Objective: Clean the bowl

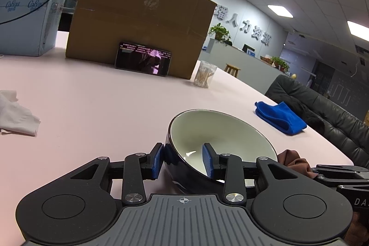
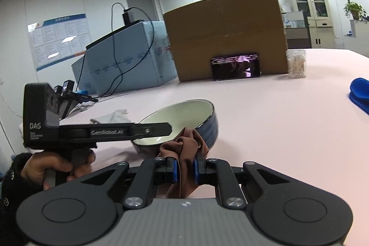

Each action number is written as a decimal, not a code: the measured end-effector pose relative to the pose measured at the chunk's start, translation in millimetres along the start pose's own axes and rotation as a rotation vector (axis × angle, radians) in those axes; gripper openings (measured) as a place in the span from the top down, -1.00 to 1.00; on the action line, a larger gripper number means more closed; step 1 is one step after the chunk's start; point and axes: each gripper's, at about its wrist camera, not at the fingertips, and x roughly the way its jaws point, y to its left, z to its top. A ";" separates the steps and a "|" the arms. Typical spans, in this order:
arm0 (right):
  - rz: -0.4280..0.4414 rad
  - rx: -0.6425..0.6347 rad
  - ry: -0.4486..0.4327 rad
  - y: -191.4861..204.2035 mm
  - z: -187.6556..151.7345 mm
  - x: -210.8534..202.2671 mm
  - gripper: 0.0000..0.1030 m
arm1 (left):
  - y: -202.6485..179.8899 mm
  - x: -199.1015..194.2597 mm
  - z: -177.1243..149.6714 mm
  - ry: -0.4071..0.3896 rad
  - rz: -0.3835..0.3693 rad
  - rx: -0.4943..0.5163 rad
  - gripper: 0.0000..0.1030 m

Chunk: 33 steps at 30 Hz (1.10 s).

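A bowl (image 1: pixel 221 137), dark blue outside and cream inside, is tilted on its side on the pink table (image 1: pixel 103 107). My left gripper (image 1: pixel 183 159) is shut on its near rim, one blue pad outside and one inside. In the right wrist view the same bowl (image 2: pixel 184 114) leans toward me, with the left gripper's finger (image 2: pixel 147 130) reaching over its rim. My right gripper (image 2: pixel 185 170) is shut on a bunched brown cloth (image 2: pixel 186 146) that touches the bowl's near edge. That brown cloth (image 1: pixel 295 160) shows at the bowl's right side in the left wrist view.
A large cardboard box (image 1: pixel 140 17) stands at the back with a phone (image 1: pixel 143 60) leaning on it. A jar of cotton swabs (image 1: pixel 205 74) is beside it, a folded blue cloth (image 1: pixel 280 117) at the right edge, a crumpled white tissue (image 1: pixel 16 114) at the left. A dark chair (image 1: pixel 322 112) stands past the table.
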 end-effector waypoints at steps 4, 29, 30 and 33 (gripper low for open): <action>0.018 -0.028 0.013 8.3 -3.6 0.9 0.67 | 0.4 0.3 0.0 0.000 0.001 -0.004 0.34; 0.030 -0.046 0.023 14.5 -4.4 -0.1 0.68 | 2.2 1.8 -0.7 -0.002 0.003 -0.007 0.34; 0.029 -0.041 0.022 13.0 -3.9 -0.1 0.69 | 2.2 1.6 -0.8 -0.002 0.003 -0.005 0.34; 0.005 -0.028 0.010 7.8 -1.6 -0.5 0.69 | 1.9 1.5 -0.8 -0.002 0.004 -0.001 0.34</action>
